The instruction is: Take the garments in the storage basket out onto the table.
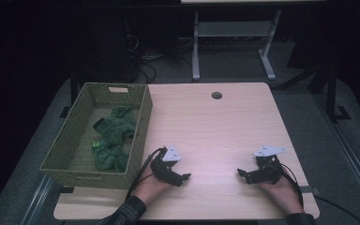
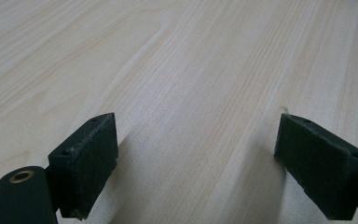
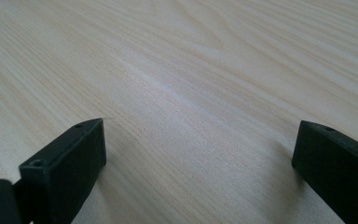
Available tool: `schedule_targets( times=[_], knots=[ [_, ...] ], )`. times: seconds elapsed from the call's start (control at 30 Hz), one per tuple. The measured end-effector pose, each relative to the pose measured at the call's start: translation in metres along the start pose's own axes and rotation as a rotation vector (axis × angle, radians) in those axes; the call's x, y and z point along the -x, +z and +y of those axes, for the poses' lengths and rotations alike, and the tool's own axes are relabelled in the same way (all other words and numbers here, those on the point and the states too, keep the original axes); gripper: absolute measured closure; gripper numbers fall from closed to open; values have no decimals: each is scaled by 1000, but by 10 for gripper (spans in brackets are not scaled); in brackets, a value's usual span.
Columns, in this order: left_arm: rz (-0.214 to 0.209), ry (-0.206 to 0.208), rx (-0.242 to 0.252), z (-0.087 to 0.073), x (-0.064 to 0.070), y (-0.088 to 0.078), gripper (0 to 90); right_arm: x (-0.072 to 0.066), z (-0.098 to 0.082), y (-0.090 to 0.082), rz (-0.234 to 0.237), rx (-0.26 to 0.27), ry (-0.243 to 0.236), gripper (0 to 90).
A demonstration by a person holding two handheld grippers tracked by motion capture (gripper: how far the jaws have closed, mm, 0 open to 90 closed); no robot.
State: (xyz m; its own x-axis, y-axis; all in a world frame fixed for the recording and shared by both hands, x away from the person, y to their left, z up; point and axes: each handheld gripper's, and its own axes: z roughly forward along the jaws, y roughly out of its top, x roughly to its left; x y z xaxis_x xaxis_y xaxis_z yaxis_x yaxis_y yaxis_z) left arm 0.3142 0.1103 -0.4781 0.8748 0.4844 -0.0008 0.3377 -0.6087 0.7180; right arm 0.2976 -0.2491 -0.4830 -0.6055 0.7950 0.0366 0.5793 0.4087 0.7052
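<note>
In the high view, the left gripper [image 1: 183, 177] and right gripper [image 1: 242, 174] are rested on the pale wooden tabletop [image 1: 215, 131], while crumpled green cloths [image 1: 113, 138] lie in the woven olive basket [image 1: 138, 136] at its left edge, seemingly strung along the basket's length. A reach over the near rim would suit. In the left gripper view, jaws are spread, empty. In the right gripper view, likewise.

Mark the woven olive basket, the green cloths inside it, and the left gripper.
woven olive basket [image 1: 136, 140], high view, right wall.
green cloths [image 1: 115, 136], high view, middle of pile.
left gripper [image 1: 185, 177], high view, between jaw tips.
</note>
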Motion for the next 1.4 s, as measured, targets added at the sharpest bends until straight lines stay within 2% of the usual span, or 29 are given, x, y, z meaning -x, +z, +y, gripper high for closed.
schedule_targets(
  times=[0.43, 0.63, 0.7, 0.73, 0.77, 0.87, 0.97, 1.17, 1.3, 1.33, 1.4],
  knots=[
    [-7, 6, 0, 1, -2, 0, 128, -1, 0, 0, 3, -2, 3, 25],
    [9, 17, -2, 2, -4, -3, 128, 0, 0, 0, 1, 0, -1, 25],
    [12, 3, 2, 2, -5, -6, 128, 0, 0, 0, 2, 0, -2, 24],
    [-5, -19, 5, 3, -8, -9, 128, 0, 0, 0, 2, 0, -2, 24],
    [-6, -28, 8, 3, -8, -10, 128, 0, 0, 0, 3, 1, -3, 24],
    [-20, -38, 8, 4, -10, -12, 128, 0, 0, 0, 3, 0, -3, 24],
    [-17, -27, 6, 7, -9, -15, 129, 0, 0, 0, 3, 0, -3, 24],
    [-21, -40, 18, 11, -9, -19, 128, 0, 0, 0, 2, 0, -2, 24],
    [-24, -31, 10, 14, -10, -22, 128, 0, 0, 0, 2, -1, -1, 24],
    [-25, -41, 21, 17, -9, -23, 128, 0, 0, 0, 2, 0, -2, 25],
    [-21, -35, 25, 19, -9, -25, 129, 0, 0, 0, 2, 0, -1, 24]
  ],
)
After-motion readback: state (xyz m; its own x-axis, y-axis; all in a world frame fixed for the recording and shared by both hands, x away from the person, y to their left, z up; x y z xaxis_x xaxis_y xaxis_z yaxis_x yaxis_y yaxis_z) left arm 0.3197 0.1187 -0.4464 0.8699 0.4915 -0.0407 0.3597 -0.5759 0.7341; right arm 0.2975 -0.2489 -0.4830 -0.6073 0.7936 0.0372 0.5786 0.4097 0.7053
